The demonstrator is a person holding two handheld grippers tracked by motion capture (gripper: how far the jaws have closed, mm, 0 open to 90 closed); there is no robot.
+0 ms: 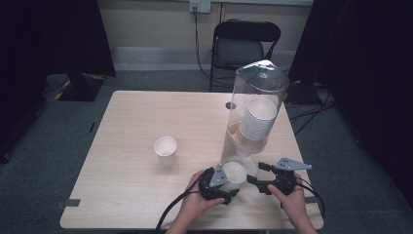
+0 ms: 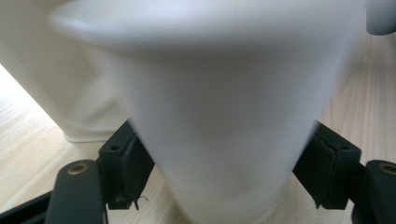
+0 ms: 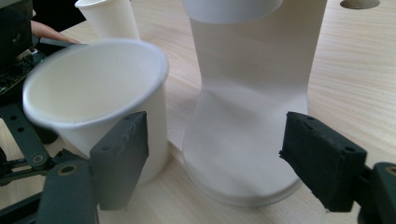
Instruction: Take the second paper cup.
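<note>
My left gripper [image 1: 230, 183] is shut on a white paper cup [image 1: 234, 173], which stands upright at the foot of the cup dispenser [image 1: 258, 92]. In the left gripper view the cup [image 2: 224, 116] sits between both pads [image 2: 135, 161]. The right gripper [image 1: 255, 173] is open just right of that cup, its jaws wide and apart from it. The right gripper view faces the dispenser's white base [image 3: 252, 116], with the held cup [image 3: 93, 107] at the left. A stack of cups [image 1: 257, 119] sits inside the clear tube. Another paper cup [image 1: 165, 147] stands alone mid-table.
The wooden table [image 1: 146, 112] has a round cable hole [image 1: 230, 105] behind the dispenser. A black folding chair [image 1: 246, 44] stands beyond the far edge. Both grippers work close to the table's near edge, with cables trailing off it.
</note>
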